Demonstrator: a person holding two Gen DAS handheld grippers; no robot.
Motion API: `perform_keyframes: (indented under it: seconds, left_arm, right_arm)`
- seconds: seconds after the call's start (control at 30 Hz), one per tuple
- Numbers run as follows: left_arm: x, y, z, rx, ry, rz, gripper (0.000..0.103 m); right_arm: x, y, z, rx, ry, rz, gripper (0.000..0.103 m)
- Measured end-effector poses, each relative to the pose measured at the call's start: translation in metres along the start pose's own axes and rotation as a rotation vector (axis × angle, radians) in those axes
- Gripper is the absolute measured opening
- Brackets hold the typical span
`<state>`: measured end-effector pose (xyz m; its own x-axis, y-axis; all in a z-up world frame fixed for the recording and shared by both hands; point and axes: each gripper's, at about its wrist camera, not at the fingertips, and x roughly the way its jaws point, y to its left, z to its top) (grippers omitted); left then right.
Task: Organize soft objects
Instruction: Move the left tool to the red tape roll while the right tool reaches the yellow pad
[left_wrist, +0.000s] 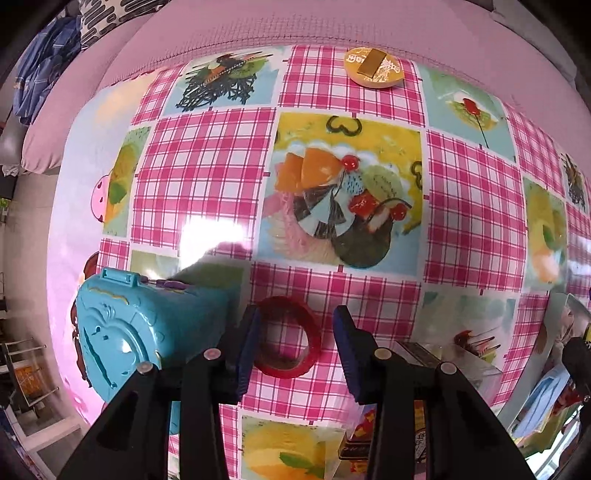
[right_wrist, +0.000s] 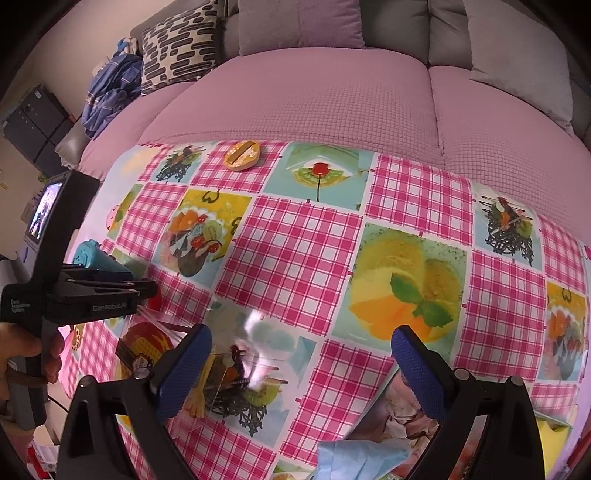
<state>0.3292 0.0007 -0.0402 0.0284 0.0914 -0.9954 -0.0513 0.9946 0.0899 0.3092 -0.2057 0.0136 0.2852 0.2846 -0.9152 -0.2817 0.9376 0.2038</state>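
The red tape roll (left_wrist: 287, 339) lies flat on the checked tablecloth (left_wrist: 207, 162), just beside the blue toy case (left_wrist: 122, 325), its hole facing up. It sits directly below the left gripper (left_wrist: 293, 354), which points down at it with its jaws part open; one finger (left_wrist: 246, 354) overlaps the ring's edge, the other stands clear, nothing clamped. The right gripper (right_wrist: 303, 373) hangs wide open and empty over the clear plastic box (right_wrist: 229, 365), farther off, so the left hand looks best placed.
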Motion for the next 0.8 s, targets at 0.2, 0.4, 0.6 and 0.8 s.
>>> perform_keyframes:
  seconds: [0.2,0.4,0.6,0.8]
  left_arm:
    - [0.003,-0.005,0.006,0.015,0.055,0.024,0.035]
    - [0.012,-0.008,0.013,-0.002,0.094,-0.003,0.03]
    - [0.029,-0.006,0.018,-0.015,0.125,-0.021,0.028]
    - [0.051,-0.003,0.015,-0.032,0.134,-0.051,0.02]
  right_arm:
    - [0.0,0.001,0.0,-0.013,-0.002,0.003,0.099]
    - [0.001,0.001,0.0,-0.017,-0.002,0.003,0.099]
    - [-0.001,-0.002,0.001,-0.022,-0.007,0.001,0.099]
    - [0.0,-0.004,0.002,-0.026,-0.002,-0.009,0.099]
